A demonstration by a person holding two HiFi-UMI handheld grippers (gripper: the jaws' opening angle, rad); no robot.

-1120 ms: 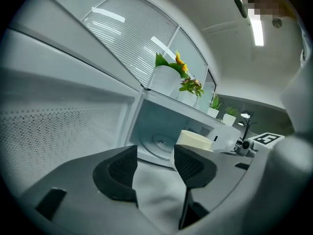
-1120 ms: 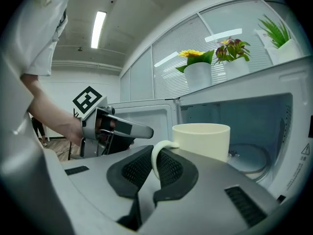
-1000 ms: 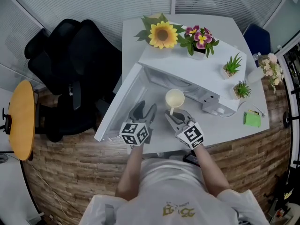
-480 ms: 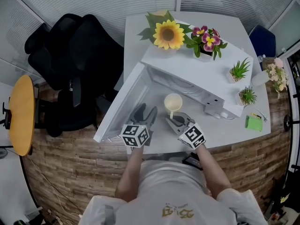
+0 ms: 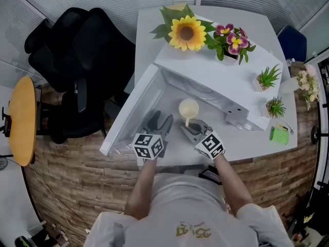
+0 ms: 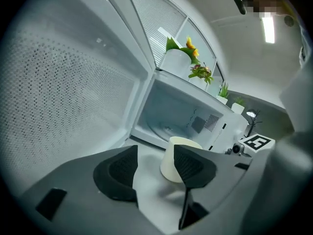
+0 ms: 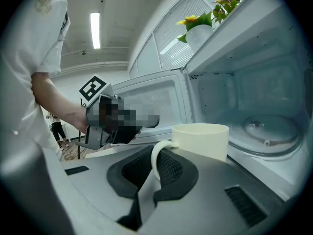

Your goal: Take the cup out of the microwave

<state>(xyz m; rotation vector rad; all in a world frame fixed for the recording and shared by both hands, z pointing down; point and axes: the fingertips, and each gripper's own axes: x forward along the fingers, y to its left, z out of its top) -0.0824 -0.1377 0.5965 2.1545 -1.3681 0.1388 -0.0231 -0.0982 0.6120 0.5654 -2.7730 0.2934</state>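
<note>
Gripping: right gripper (image 7: 151, 163) pinched tight on the handle of the cream cup (image 7: 200, 140)
Idling: left gripper (image 6: 154, 168) jaws wide apart, empty
Cup: outside open microwave (image 5: 205, 78)

Sunflower (image 5: 186, 33), pink flowers (image 5: 234, 39) — black chair (image 5: 82, 55) nearby.

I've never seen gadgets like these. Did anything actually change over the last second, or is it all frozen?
The right gripper, shut on the cup by its handle, seems to have lowered it slightly toward the table in front of the microwave. The left gripper sank a little alongside. Unchanged: that grip, the left jaws apart and empty, the microwave door open.
</note>
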